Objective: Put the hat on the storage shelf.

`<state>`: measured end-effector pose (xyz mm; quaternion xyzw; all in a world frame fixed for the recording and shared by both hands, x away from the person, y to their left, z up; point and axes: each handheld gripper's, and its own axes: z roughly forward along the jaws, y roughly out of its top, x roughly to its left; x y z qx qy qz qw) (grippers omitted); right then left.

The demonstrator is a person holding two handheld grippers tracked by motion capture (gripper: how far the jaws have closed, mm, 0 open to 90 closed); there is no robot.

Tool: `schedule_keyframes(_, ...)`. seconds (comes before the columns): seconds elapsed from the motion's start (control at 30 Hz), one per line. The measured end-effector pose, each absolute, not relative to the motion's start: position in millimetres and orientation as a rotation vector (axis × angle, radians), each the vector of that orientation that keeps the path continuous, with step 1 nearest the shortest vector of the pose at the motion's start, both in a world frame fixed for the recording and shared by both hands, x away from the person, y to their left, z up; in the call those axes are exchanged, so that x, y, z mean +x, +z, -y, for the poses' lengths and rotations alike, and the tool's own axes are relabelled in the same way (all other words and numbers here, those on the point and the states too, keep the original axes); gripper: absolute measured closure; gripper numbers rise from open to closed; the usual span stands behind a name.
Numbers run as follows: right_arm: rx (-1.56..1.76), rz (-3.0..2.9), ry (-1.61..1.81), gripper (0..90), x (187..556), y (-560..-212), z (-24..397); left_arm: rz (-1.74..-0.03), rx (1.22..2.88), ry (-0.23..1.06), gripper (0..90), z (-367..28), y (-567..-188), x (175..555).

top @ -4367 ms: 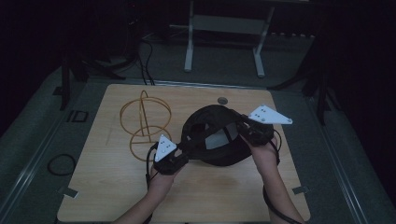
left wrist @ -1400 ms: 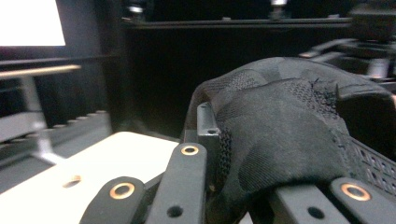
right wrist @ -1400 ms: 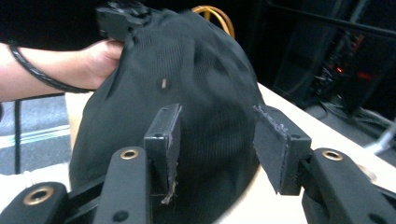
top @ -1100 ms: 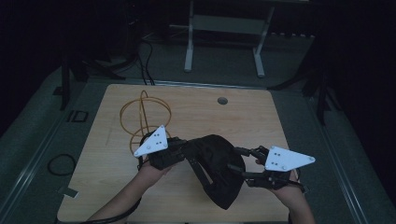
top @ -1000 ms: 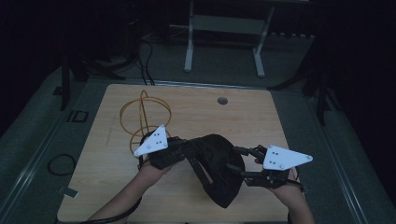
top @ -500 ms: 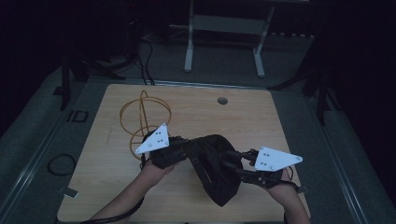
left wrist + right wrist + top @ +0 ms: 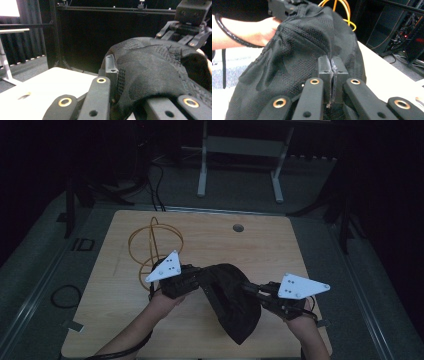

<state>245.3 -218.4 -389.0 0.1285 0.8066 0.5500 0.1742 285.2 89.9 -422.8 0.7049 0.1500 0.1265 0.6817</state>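
I've got the black mesh cloth (image 7: 235, 305) hanging between both claws over the counter (image 7: 300, 250), near its 6 o'clock edge, w/ the lower end drooping toward the wood. My right claw (image 7: 332, 75) is clenched on a fold of the fabric; my left claw (image 7: 125, 82) has cloth bunched between its jaws, gripping it at approx 9 o'clock of the bundle. Orange wire hoop thing (image 7: 152, 245) sits at 10 o'clock, just beyond my left hand (image 7: 162, 300).
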Motion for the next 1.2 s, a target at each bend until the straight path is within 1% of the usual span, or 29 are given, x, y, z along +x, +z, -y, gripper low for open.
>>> schedule_keyframes(0.1, 0.373, -2.272, 1.595, 88.5, 245.8, -386.0, 220.9, -0.334, 1.581, 0.288, 87.6, -90.0, -422.7, 285.6)
schedule_keyframes(0.17, 0.381, -2.257, 1.642, 88.5, 246.3, -381.5, 224.3, -0.334, 1.579, 0.289, 86.1, -90.8, -422.3, 285.7)
schedule_keyframes(0.2, 0.384, -2.252, 1.641, 88.5, 246.2, -380.0, 224.9, -0.337, 1.58, 0.294, 83.4, -91.0, -421.9, 285.4)
schedule_keyframes(0.23, 0.393, -2.244, 1.641, 88.5, 246.2, -378.6, 225.4, -0.336, 1.58, 0.294, 77.7, -92.1, -421.5, 285.0)
schedule_keyframes(0.33, 0.399, -2.229, 1.661, 88.5, 247.0, -374.6, 228.0, -0.347, 1.586, 0.315, 66.0, -95.6, -420.6, 283.9)
schedule_keyframes(0.4, 0.411, -2.214, 1.662, 88.5, 247.6, -371.6, 229.7, -0.363, 1.588, 0.328, 61.3, -99.3, -420.8, 283.2)
schedule_keyframes(0.47, 0.418, -2.201, 1.672, 88.5, 248.3, -368.3, 231.8, -0.365, 1.591, 0.35, 53.3, -103.9, -421.1, 280.3)
schedule_keyframes(0.5, 0.423, -2.191, 1.669, 88.5, 248.8, -366.4, 232.5, -0.364, 1.587, 0.358, 50.8, -106.4, -421.4, 278.2)
schedule_keyframes(0.57, 0.432, -2.173, 1.675, 88.5, 250.4, -362.0, 233.4, -0.38, 1.602, 0.375, 40.1, -110.7, -422.1, 275.2)
schedule_keyframes(0.67, 0.463, -2.139, 1.681, 88.5, 255.4, -353.6, 234.2, -0.404, 1.613, 0.388, 32.6, -115.4, -424.6, 272.5)
schedule_keyframes(0.7, 0.473, -2.128, 1.676, 88.5, 257.4, -350.5, 234.2, -0.427, 1.635, 0.377, 27.7, -121.4, -428.1, 270.8)
schedule_keyframes(0.83, 0.494, -2.086, 1.644, 88.4, 265.5, -339.3, 231.6, -0.487, 1.653, 0.385, 15.7, -134.4, -438.6, 263.3)
schedule_keyframes(0.93, 0.499, -2.069, 1.624, 88.5, 272.0, -332.4, 227.7, -0.515, 1.677, 0.423, 14.7, -144.4, -447.8, 255.1)
schedule_keyframes(1.0, 0.501, -2.069, 1.617, 88.5, 274.5, -330.4, 226.3, -0.515, 1.677, 0.423, 14.1, -144.4, -447.8, 255.1)
schedule_keyframes(1.1, 0.519, -2.06, 1.604, 88.4, 286.6, -324.0, 220.2, -0.567, 1.708, 0.451, 8.9, -159.6, -465.6, 241.1)
schedule_keyframes(1.2, 0.522, -2.059, 1.613, 88.4, 292.1, -320.7, 216.4, -0.598, 1.718, 0.452, 6.9, -167.5, -475.1, 234.3)
